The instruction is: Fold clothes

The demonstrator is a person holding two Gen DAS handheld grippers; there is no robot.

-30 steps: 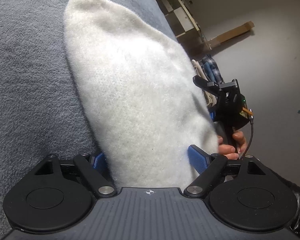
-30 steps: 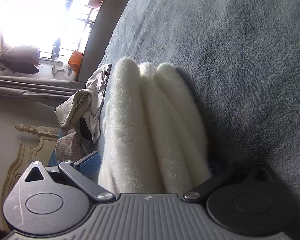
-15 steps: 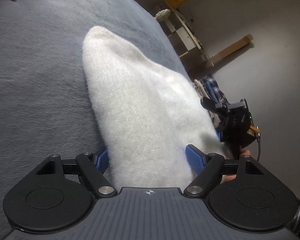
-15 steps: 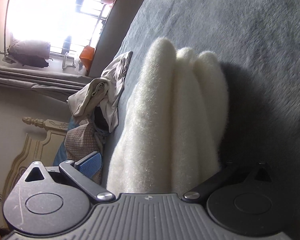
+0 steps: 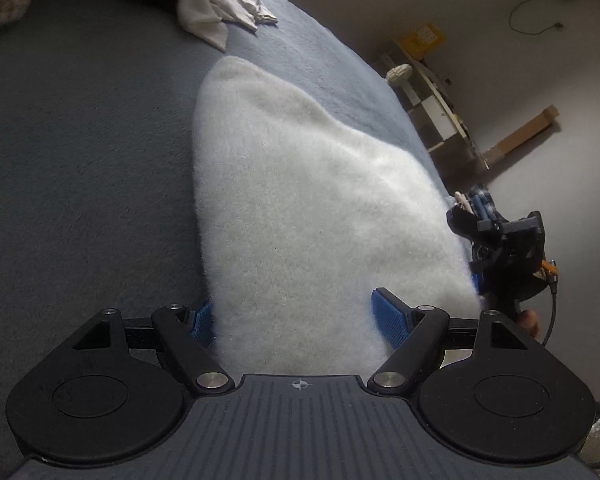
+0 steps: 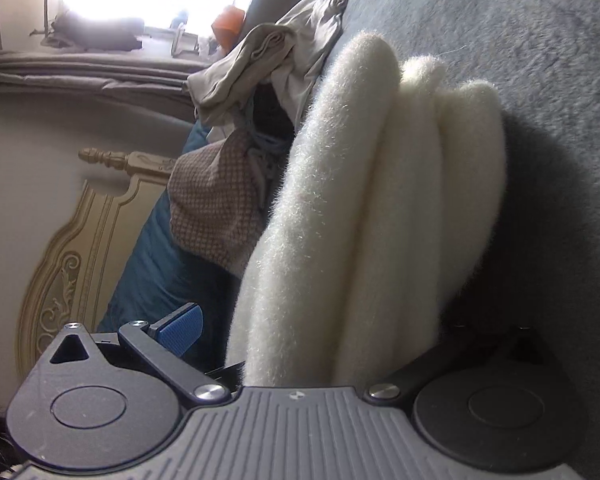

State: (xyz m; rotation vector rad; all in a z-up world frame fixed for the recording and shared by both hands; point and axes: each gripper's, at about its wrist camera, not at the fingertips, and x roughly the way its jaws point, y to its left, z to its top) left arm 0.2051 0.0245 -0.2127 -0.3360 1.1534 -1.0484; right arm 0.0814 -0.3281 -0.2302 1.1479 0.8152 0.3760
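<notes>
A folded white fuzzy garment (image 5: 300, 200) reaches forward over the grey bed cover (image 5: 80, 160). My left gripper (image 5: 296, 320) is shut on its near end, with both blue pads (image 5: 388, 320) pressed into the fleece. In the right wrist view the same garment (image 6: 360, 200) shows as three thick rolled folds. It lies between the fingers of my right gripper (image 6: 320, 328). There the visible blue pad (image 6: 180, 328) stands clear of the fleece and the other finger is hidden behind it. In the left wrist view the right gripper (image 5: 470, 248) sits at the garment's right edge, with a hand below it.
A crumpled white cloth (image 5: 220, 12) lies ahead on the bed. To the right gripper's left is a pile with a beige garment (image 6: 268, 56), a checked one (image 6: 216, 204) and blue fabric (image 6: 152, 264). A carved headboard (image 6: 84, 240) stands behind. Shelving (image 5: 436, 96) stands on the floor past the bed edge.
Both grippers have carried the white garment across the bed toward the clothes pile. The white cloth and the checked garment have come into view and grown nearer.
</notes>
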